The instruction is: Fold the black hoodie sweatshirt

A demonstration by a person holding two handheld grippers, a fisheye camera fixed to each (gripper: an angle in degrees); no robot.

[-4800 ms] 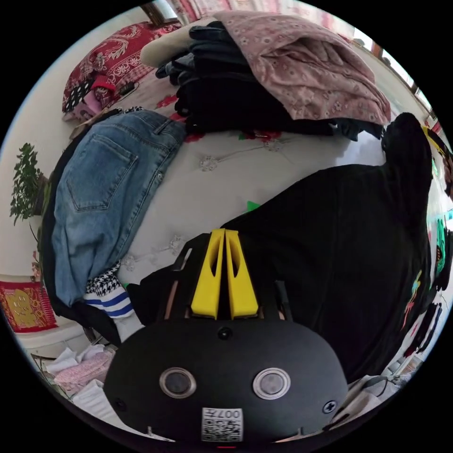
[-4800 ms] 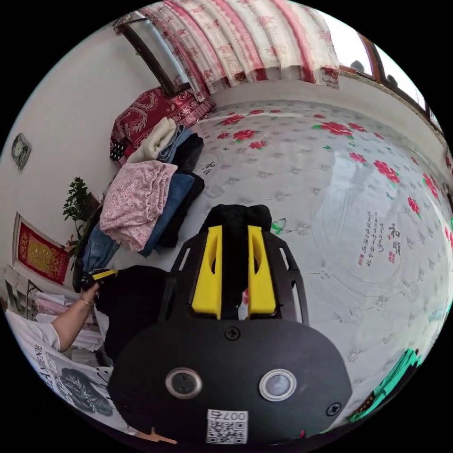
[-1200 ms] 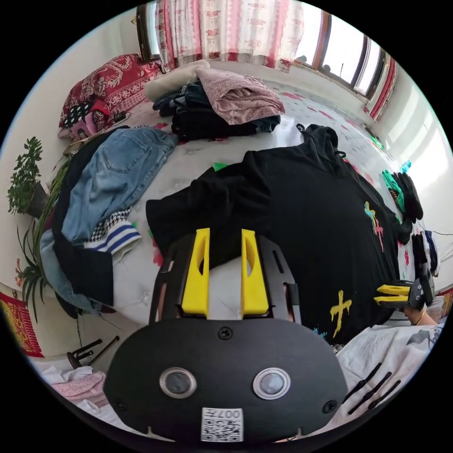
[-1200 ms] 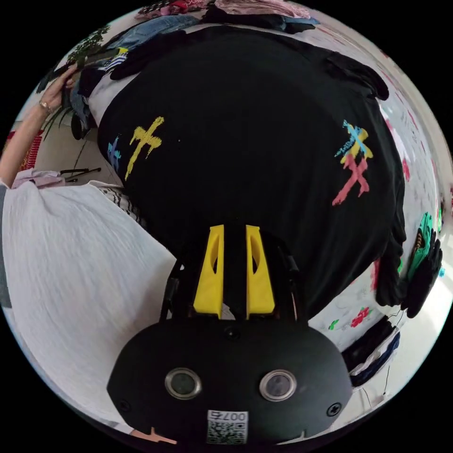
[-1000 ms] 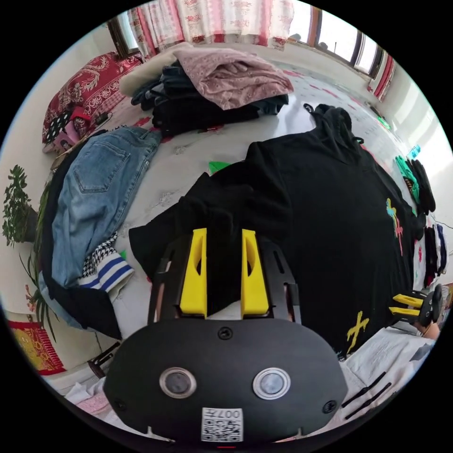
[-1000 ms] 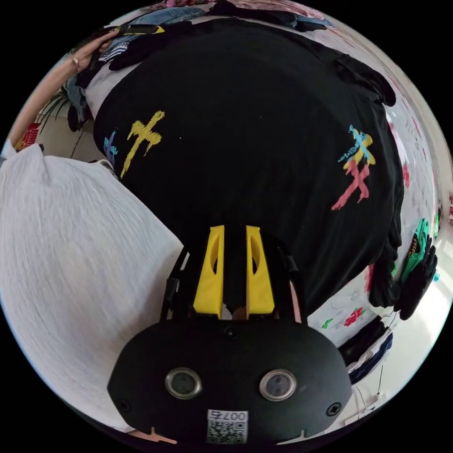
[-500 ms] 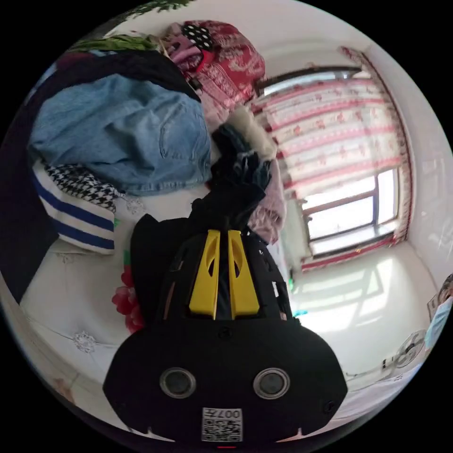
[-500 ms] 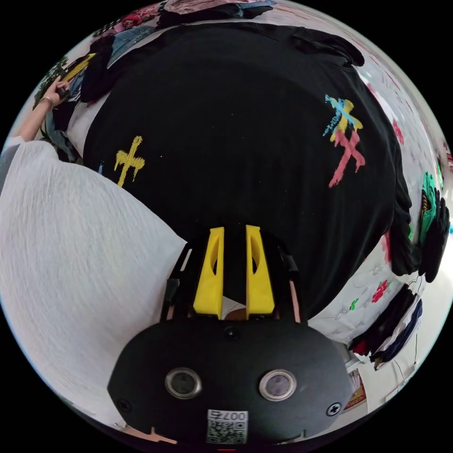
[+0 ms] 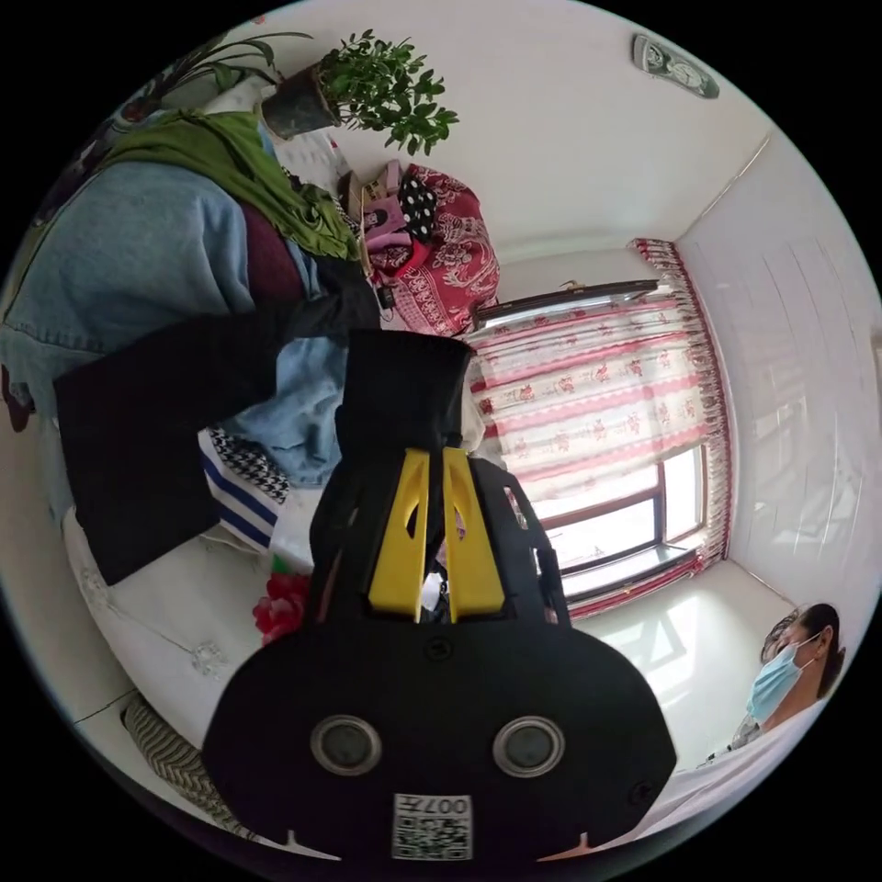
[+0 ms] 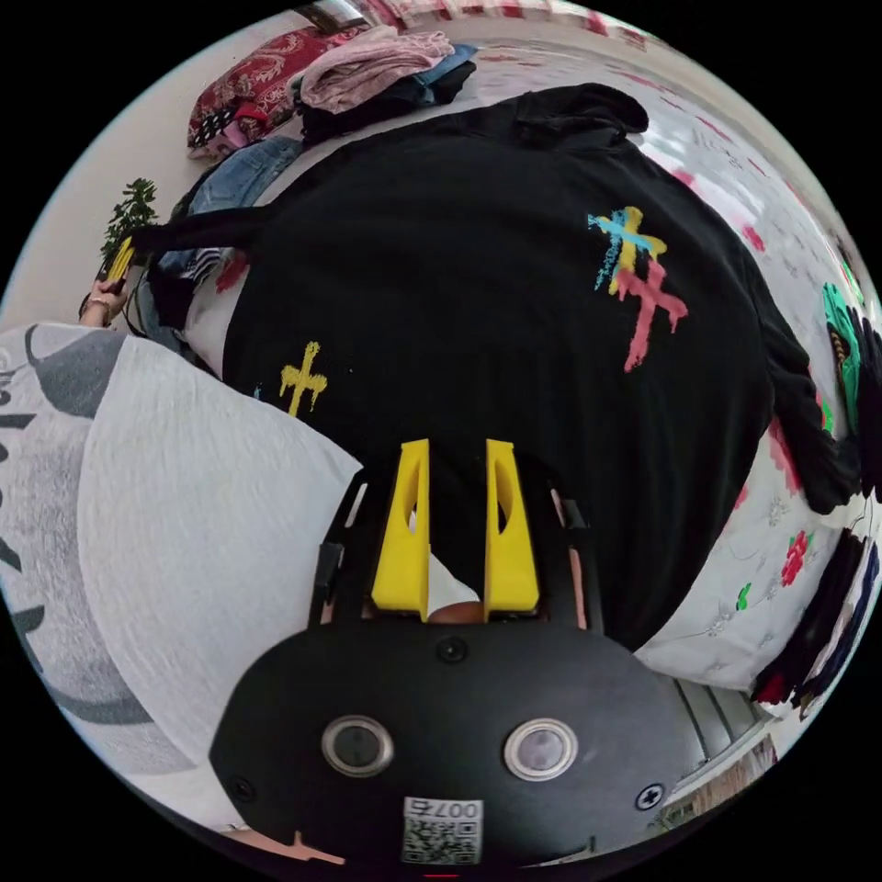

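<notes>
Right gripper view: hoodie (image 10: 478, 276) flat, unfolded; left gripper (image 9: 427, 459) pinching sleeve (image 9: 404, 395), right gripper (image 10: 457, 455) agape over hem.

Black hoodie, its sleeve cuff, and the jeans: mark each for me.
black hoodie (image 10: 478, 276): right gripper view, middle of the chest panel.
sleeve cuff (image 9: 404, 386): left gripper view, black fabric above the yellow fingers.
jeans (image 9: 129, 248): left gripper view, faded denim panel.

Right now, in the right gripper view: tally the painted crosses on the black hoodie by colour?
Yellow cross, near the hem: 1
Blue-and-yellow cross, on the chest: 1
Pink cross, touching the blue-and-yellow one: 1
Total: 3 crosses on the black hoodie sweatshirt
</notes>
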